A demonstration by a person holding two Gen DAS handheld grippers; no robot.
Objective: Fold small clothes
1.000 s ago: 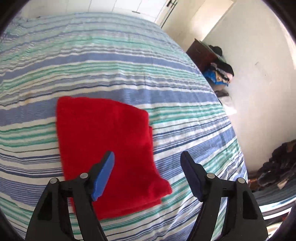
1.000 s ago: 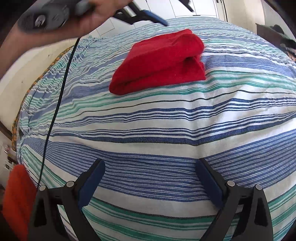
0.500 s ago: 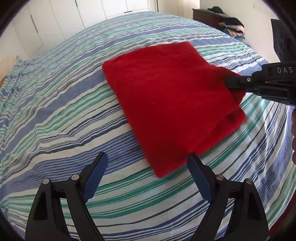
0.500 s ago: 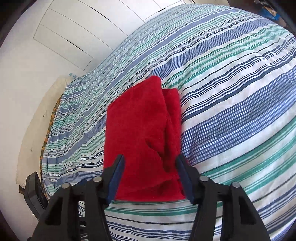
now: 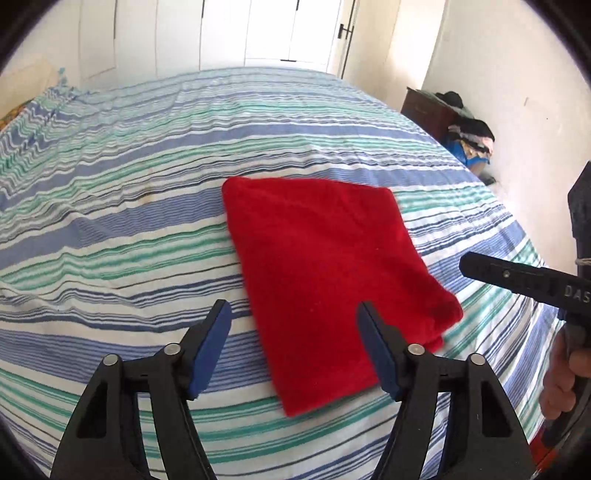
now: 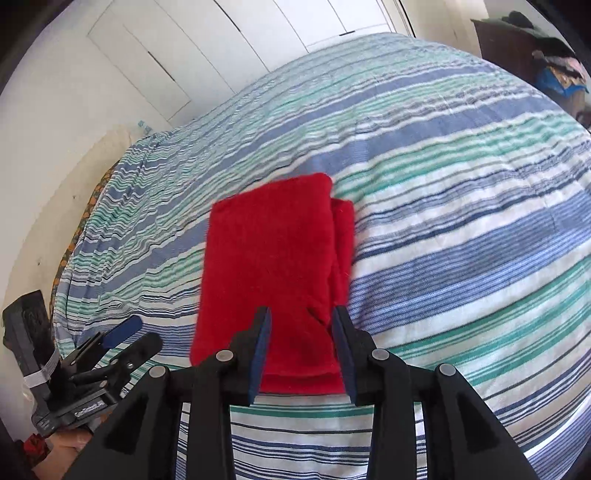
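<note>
A red cloth (image 5: 325, 266), folded into a thick rectangle, lies flat on the striped bed; it also shows in the right wrist view (image 6: 273, 266). My left gripper (image 5: 295, 350) is open and empty, hovering over the cloth's near left edge. My right gripper (image 6: 301, 350) is partly closed but empty, its blue pads either side of the cloth's near end, with a gap to the fabric. The right gripper's body (image 5: 524, 280) shows at the right of the left wrist view. The left gripper (image 6: 107, 350) shows at the lower left of the right wrist view.
The bed (image 5: 147, 192) has a blue, green and white striped cover. White wardrobe doors (image 5: 273, 29) stand behind it. A dark cabinet with piled clothes (image 5: 465, 129) stands by the right wall.
Both grippers have pulled back from the cloth. The left gripper has swung so the cloth lies ahead and right. The right gripper's jaws have narrowed. The cloth stays folded on the bed.
</note>
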